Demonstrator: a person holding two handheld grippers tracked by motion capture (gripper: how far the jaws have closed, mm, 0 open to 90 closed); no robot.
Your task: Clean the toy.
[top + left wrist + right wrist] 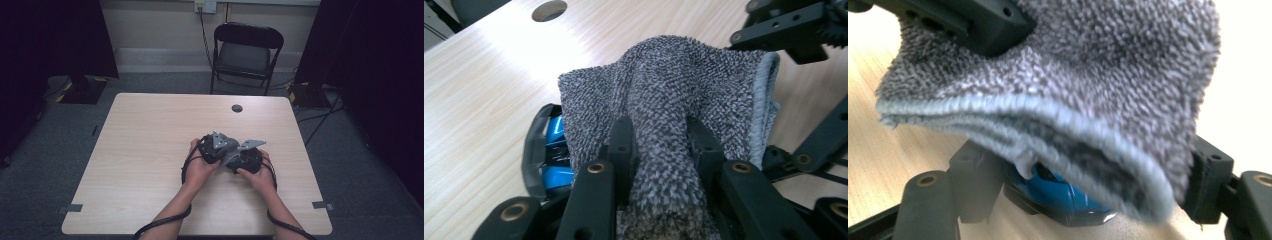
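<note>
Care matters here: with the left gripper (659,145) clamped on the speckled grey terry cloth (674,95) mid-frame over the glossy blue toy car (1058,192), the right gripper (1083,200), jaws spread wide around the car, should close gently without dragging the cloth.

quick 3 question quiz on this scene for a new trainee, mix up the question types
1. True or false: the left gripper is pinching a fold of the grey cloth.
2. What lies on the table under the cloth? A) a blue toy car B) a red cup C) a yellow sponge
3. In the high view, are the two grippers close together or far apart?

Key
1. True: its jaws are closed on a ridge of the fabric.
2. A: the car peeks out beneath the cloth's edge in both gripper views.
3. Close together, near the table's middle, the right gripper beside the left one.
</note>
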